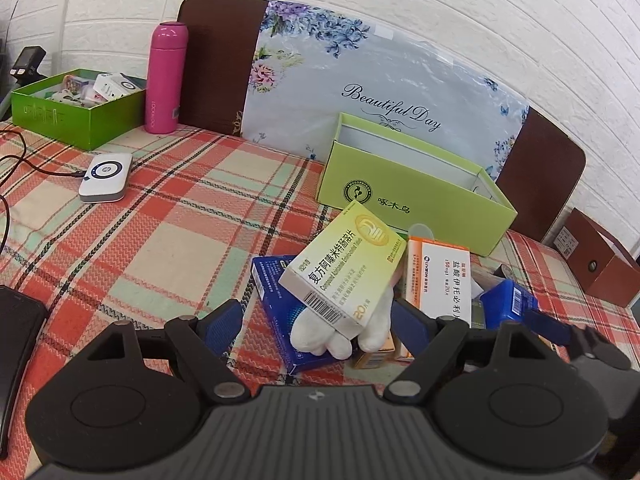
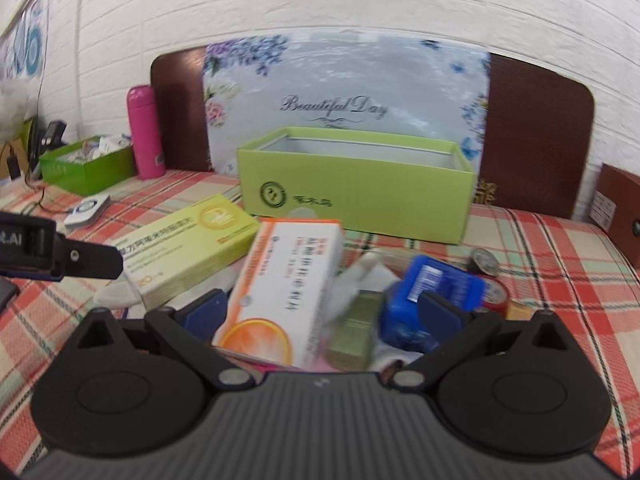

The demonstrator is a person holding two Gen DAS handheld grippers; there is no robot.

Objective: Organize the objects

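Note:
A pile of medicine boxes lies on the plaid tablecloth in front of an open light-green box (image 1: 416, 188), also in the right wrist view (image 2: 360, 196). In the left wrist view a white-gloved hand (image 1: 340, 328) holds a yellow medicine box (image 1: 344, 264) tilted above a dark blue box (image 1: 280, 304). My left gripper (image 1: 320, 320) is open, its fingers either side of the glove, touching nothing. My right gripper (image 2: 324, 312) is open around an orange-and-white medicine box (image 2: 288, 280); whether its fingers touch the box I cannot tell. A blue container (image 2: 432, 296) lies by its right finger. The yellow box (image 2: 188, 248) lies to the left.
A dark green box (image 1: 76, 108) of small items and a pink bottle (image 1: 166, 76) stand at the far left. A white device (image 1: 106, 178) with a cable lies on the cloth. A floral board (image 1: 360, 92) leans on the wall. A brown box (image 1: 600, 260) stands at the right.

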